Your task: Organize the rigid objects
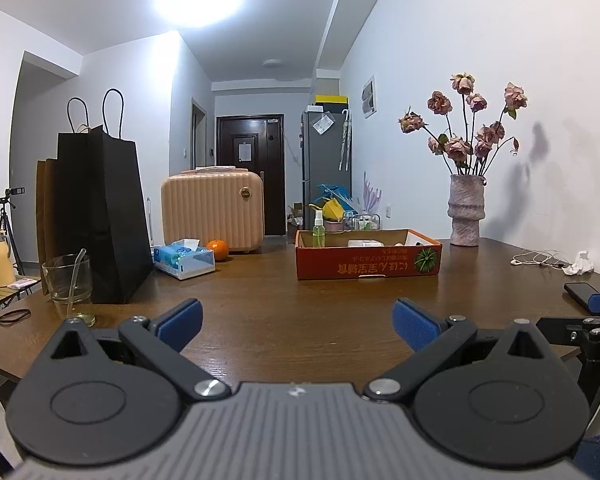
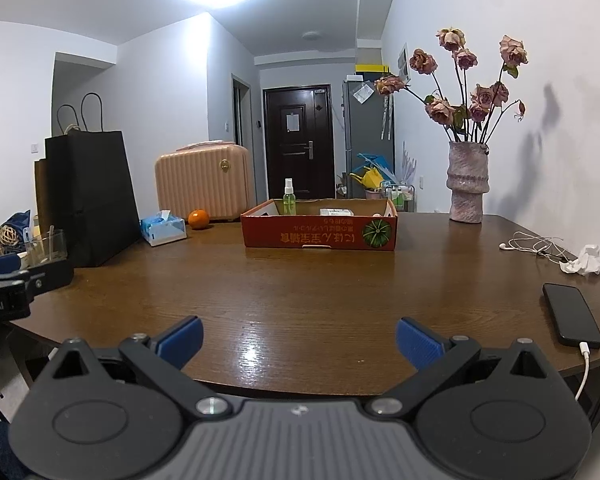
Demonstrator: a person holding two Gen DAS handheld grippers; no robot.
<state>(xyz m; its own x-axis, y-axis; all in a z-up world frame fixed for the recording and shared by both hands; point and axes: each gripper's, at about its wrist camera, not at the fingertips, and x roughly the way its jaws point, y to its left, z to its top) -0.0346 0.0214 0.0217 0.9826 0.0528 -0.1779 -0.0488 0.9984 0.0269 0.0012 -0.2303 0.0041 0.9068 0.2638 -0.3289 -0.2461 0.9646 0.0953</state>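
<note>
Left gripper (image 1: 298,322): jaws spread, nothing held.
Right gripper (image 2: 299,338): jaws spread, nothing held.
Spray bottle (image 2: 289,197): stood upright in cardboard box (image 2: 320,235) on counter (image 2: 300,292).

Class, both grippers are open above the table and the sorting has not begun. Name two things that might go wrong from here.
1. The phone lies at the table's near right edge with its cable hanging off; the right gripper might snag it.
2. The drinking glass with a straw stands near the left gripper; a sideways sweep might tip it.
</note>
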